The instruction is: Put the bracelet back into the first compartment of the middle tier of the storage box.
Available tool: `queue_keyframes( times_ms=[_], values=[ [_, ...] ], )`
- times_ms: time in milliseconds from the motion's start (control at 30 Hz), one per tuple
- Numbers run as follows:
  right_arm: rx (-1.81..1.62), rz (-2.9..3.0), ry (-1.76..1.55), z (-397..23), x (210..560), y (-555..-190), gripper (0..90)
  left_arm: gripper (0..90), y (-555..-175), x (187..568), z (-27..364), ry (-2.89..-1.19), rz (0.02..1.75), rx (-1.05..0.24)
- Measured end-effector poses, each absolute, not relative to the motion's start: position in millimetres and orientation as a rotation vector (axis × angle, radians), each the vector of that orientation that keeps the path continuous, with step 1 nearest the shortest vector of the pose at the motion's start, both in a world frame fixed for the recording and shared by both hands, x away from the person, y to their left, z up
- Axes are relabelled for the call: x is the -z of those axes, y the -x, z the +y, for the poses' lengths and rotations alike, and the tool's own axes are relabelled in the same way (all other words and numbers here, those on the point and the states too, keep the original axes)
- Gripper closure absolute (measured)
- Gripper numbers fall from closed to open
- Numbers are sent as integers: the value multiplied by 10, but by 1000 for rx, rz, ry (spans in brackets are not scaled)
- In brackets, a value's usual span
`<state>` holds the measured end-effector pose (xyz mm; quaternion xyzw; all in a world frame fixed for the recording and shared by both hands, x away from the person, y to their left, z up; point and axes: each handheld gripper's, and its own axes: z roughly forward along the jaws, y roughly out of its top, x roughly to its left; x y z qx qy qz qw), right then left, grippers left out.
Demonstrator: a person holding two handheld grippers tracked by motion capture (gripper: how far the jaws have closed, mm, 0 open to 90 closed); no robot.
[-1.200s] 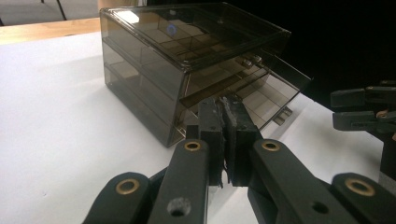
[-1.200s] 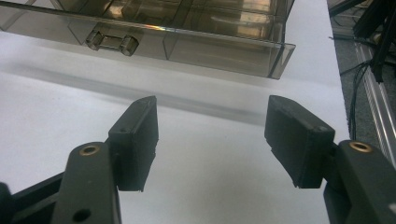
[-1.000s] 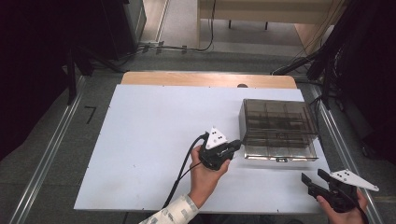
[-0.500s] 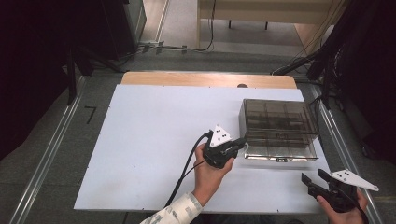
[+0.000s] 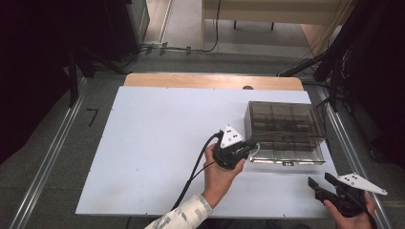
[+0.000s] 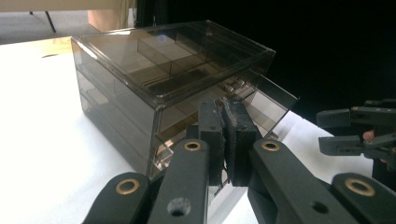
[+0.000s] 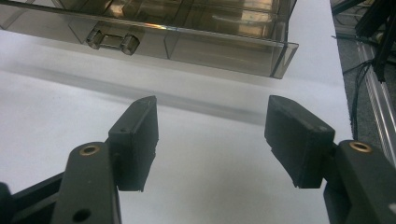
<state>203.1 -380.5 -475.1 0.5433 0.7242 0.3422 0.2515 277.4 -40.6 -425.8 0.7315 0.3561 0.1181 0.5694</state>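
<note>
Your left gripper (image 5: pixel 248 149) sits at the front left corner of the smoky transparent plastic drawer box (image 5: pixel 285 130), pads pressed together, gripping nothing visible. Your right gripper (image 7: pixel 211 140) rests wide open, empty, near the box's protruding bottom drawer (image 7: pixel 187 39).

Overhead light falls evenly on the white surface (image 5: pixel 157 143), the surroundings sinking into near black – the left gripper view blows the surface out to glare, its background dark; the smoky drawer box (image 7: pixel 187 28) casts a soft, blurred shadow in the right gripper view
</note>
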Motion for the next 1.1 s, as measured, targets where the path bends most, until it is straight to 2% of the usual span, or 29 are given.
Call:
queue_keyframes(
  times_ms=[1100],
  values=[
    [-936, 1975, -1482, -3806, 4753, -2037, 334, 882, -2952, 4303, -679, -1711, 821, -254]
  ],
)
